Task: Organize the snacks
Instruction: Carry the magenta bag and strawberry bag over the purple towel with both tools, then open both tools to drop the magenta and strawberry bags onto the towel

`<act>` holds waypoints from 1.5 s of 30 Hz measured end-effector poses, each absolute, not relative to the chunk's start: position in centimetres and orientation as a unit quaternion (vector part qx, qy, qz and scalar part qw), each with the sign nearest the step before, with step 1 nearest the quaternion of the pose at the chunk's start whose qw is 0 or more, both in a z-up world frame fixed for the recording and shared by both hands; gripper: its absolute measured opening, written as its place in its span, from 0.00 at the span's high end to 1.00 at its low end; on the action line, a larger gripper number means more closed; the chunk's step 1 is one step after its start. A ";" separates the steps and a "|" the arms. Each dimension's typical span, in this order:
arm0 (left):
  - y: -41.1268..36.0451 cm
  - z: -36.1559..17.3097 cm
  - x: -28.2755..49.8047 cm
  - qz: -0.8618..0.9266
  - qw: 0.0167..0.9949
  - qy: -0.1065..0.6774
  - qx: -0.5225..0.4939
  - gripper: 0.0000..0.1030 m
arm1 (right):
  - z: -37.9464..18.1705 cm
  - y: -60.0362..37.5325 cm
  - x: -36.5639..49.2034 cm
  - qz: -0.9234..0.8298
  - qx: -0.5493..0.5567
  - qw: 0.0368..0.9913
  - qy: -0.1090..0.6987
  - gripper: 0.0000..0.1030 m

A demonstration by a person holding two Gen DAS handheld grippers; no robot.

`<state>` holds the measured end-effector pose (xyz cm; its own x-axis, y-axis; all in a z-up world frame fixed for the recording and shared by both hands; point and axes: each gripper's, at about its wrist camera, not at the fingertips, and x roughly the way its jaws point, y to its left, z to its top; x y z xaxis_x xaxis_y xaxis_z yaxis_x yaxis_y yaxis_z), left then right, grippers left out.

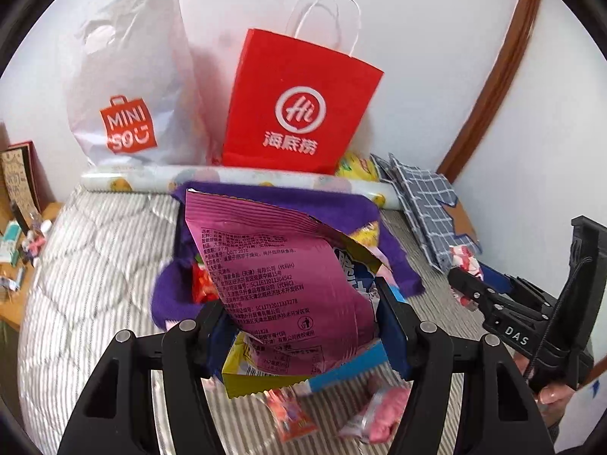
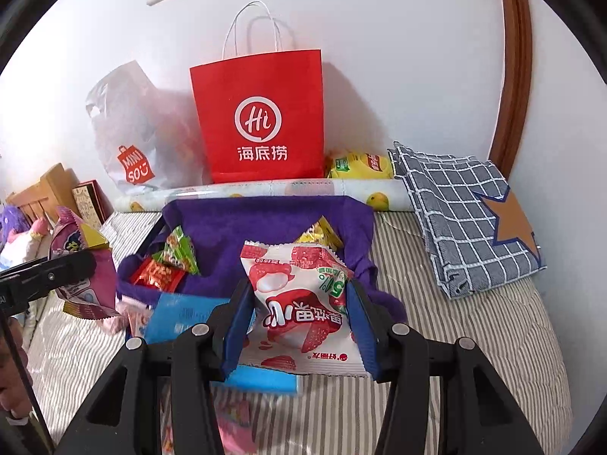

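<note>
My left gripper (image 1: 303,314) is shut on a large magenta snack bag (image 1: 288,273) with yellow edges, held above the striped bed. My right gripper (image 2: 299,303) is shut on a white and red strawberry snack packet (image 2: 299,295). Behind both lies an open purple cloth bag (image 2: 265,223) holding a green packet (image 2: 178,250), a red packet (image 2: 157,275) and a yellow packet (image 2: 320,233). The right gripper (image 1: 461,280) shows at the right edge of the left wrist view. The left gripper (image 2: 72,263) with the magenta bag (image 2: 87,280) shows at the left of the right wrist view.
A red paper bag (image 2: 261,121) and a white plastic bag (image 2: 140,140) stand against the wall behind a fruit-print roll (image 2: 273,189). A folded checked cloth (image 2: 466,220) lies to the right. A blue box (image 2: 178,318) and loose pink packets (image 1: 379,409) lie on the bed.
</note>
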<state>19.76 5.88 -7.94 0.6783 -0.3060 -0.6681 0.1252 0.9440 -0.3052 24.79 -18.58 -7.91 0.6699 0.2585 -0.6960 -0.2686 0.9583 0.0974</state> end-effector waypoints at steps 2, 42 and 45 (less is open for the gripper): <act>6.2 -7.9 20.6 -0.112 0.911 0.380 -0.116 0.37 | -7.8 -18.4 25.5 0.143 -0.008 0.915 0.377 0.54; 7.9 -14.8 31.1 -0.092 0.880 0.439 -0.155 0.37 | -15.1 -13.6 36.3 0.197 -0.016 0.874 0.445 0.44; 7.9 -15.1 31.4 -0.099 0.875 0.444 -0.167 0.37 | -14.5 -13.6 35.8 0.197 -0.017 0.879 0.434 0.39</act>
